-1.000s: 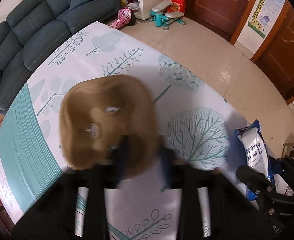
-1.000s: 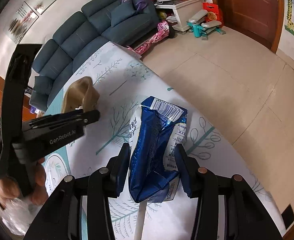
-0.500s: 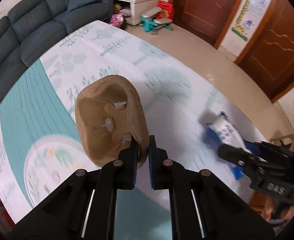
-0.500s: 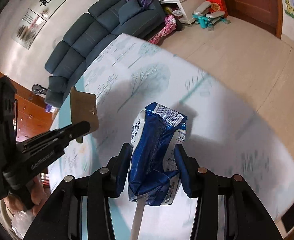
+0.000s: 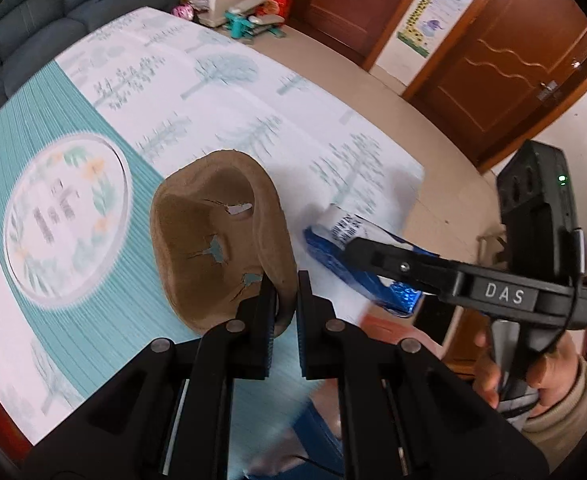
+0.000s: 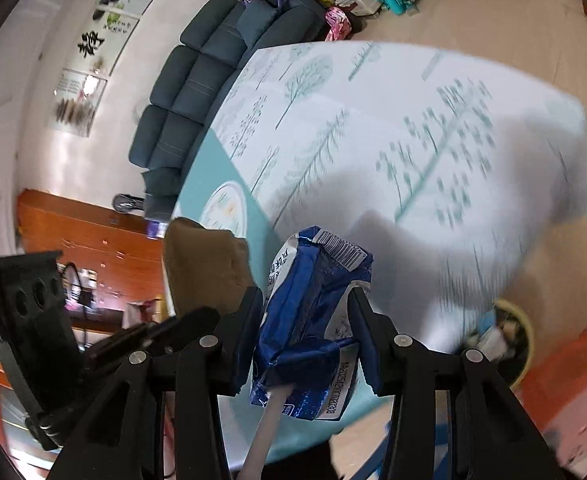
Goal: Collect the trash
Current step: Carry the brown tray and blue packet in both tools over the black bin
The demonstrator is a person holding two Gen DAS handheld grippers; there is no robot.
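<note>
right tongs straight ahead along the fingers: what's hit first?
Beyond the blue carton held in the right tongs, probably the tree-print mat; nothing else shows in that line. Depth is unclear; the brown tray sits off to the left.

Counts: 2 grippers, left gripper (image 5: 283,292) and right gripper (image 6: 307,320). 1 brown pulp tray (image 5: 217,240), 1 blue carton (image 6: 313,312), 1 play mat (image 5: 141,92), 1 sofa (image 6: 213,76), 2 doors at 1 o'clock (image 5: 505,76), 1 bin (image 6: 505,340) at 4 o'clock.

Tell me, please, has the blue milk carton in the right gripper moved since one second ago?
Yes. The blue milk carton, clamped in the right gripper, was over the tree-patterned floor mat middle; now it hangs past the mat's edge, near the yellow bin.
</note>
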